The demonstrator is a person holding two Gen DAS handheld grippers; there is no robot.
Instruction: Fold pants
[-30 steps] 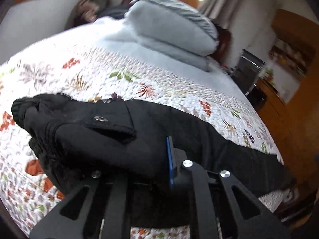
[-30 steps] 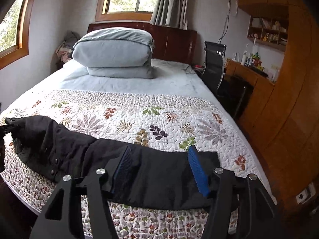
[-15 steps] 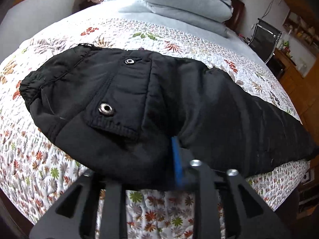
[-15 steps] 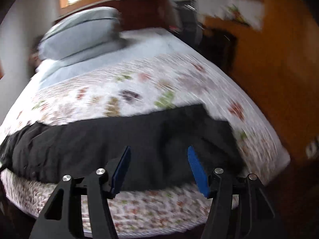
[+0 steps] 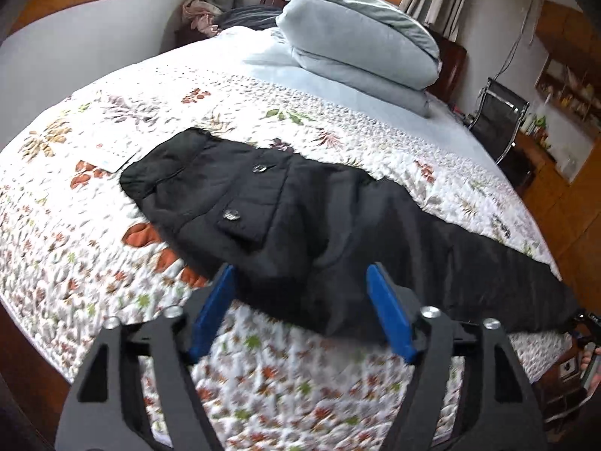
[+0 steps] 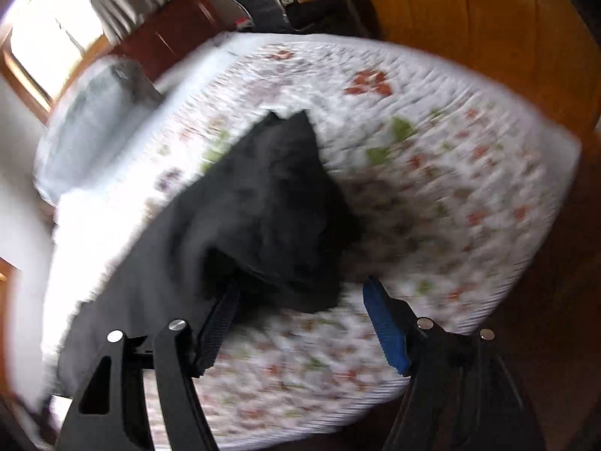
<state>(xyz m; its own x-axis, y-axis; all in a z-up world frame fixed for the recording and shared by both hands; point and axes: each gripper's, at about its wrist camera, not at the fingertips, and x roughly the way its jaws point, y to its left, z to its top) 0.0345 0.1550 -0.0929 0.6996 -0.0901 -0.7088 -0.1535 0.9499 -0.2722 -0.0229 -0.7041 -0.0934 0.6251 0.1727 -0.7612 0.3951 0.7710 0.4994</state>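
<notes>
Black pants [image 5: 300, 218] lie stretched across the floral quilt [image 5: 94, 244], with the snap-buttoned waist at the left and the legs running off to the right. My left gripper [image 5: 302, 300] hovers at the pants' near edge. Its jaws are opening, and the blue pads [image 5: 214, 312] stand clear of the cloth. The right wrist view is blurred and tilted. There the leg end of the pants [image 6: 270, 206] lies just ahead of my right gripper [image 6: 300, 315]. Its jaws are opening too, and no fabric is pinched between them.
A folded grey duvet [image 5: 360, 49] is stacked at the head of the bed. A black chair [image 5: 499, 124] and wooden cabinets [image 5: 563, 75] stand on the right. A heap of clothes [image 5: 210, 3] sits in the far corner. A white sheet [image 5: 112, 150] lies on the quilt near the waistband.
My left gripper has let go of the pants, opened and backed off, and the waist now lies flat on the quilt. My right gripper has dropped toward the leg end and rolled.
</notes>
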